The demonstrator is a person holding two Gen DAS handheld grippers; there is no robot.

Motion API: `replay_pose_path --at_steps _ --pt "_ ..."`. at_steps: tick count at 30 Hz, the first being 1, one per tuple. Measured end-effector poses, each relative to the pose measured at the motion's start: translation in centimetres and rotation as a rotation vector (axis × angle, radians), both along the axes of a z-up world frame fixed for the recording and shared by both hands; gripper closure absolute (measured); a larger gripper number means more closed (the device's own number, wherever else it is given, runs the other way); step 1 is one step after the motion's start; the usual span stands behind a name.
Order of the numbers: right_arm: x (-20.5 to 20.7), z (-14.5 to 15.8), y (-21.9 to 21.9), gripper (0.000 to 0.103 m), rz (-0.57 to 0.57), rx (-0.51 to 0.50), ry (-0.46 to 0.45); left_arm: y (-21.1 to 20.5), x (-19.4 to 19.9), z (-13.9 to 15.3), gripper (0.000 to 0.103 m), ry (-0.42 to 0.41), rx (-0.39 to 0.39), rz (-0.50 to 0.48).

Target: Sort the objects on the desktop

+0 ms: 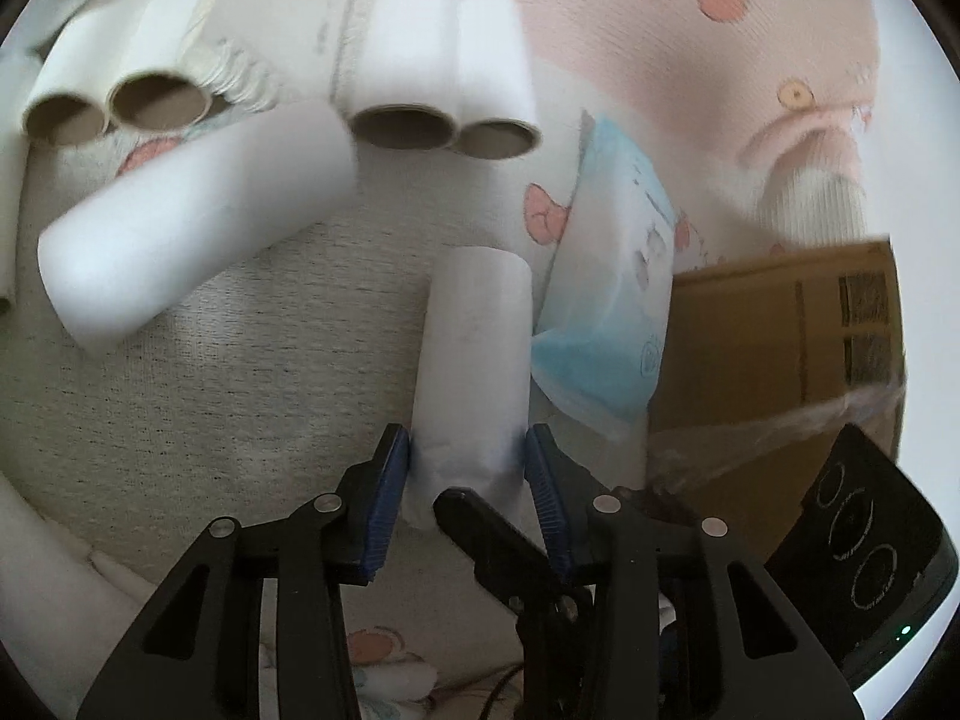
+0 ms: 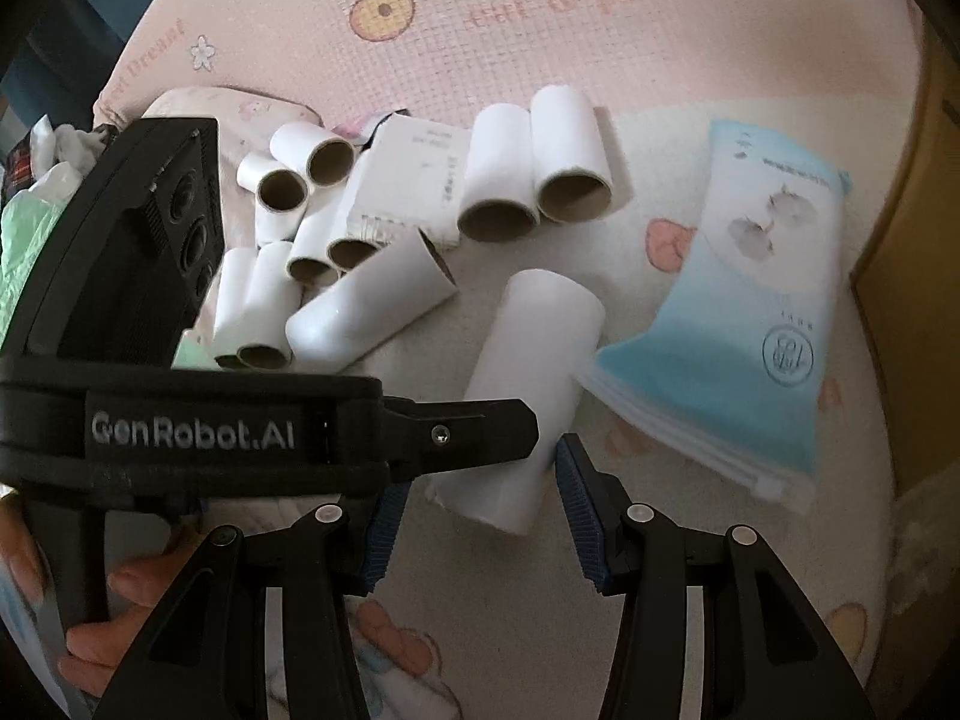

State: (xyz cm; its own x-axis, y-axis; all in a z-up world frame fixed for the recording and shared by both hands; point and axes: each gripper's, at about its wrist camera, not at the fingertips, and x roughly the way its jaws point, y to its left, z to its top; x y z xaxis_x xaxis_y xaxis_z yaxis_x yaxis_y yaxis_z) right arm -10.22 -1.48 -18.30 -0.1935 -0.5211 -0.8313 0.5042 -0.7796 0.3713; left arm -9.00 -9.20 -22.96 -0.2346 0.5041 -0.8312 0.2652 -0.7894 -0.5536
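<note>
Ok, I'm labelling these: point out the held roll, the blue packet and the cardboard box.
held roll (image 1: 474, 360): left wrist view, mid-body.
blue packet (image 2: 744, 324): right wrist view, centre of its face.
cardboard box (image 1: 762, 348): left wrist view, top panel.

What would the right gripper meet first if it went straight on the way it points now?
Probably the white paper roll lying just ahead of the right gripper, with its near end between the open blue pads; the exact depth is unclear.

The black left gripper with blue ribbed pads (image 1: 468, 468) is pointing steeply down, its pads pressing both sides of a white paper tube (image 1: 474, 360). The matching right gripper (image 2: 480, 516) is angling down beside it, jaws standing apart, while bare fingers (image 2: 96, 654) are wrapping the left handle.
</note>
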Motion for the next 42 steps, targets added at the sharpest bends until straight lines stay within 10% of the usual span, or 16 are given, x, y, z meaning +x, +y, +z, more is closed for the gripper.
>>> replay_pose_path --at_steps 17,42 --pt "1.3 -0.4 3.2 0.075 -0.020 0.045 -0.036 -0.5 -1.6 -1.3 0.049 0.000 0.075 0.086" --pt "0.3 -1.1 2.5 0.065 0.031 0.009 -0.037 3.4 0.2 3.8 0.060 0.240 -0.127 -0.110"
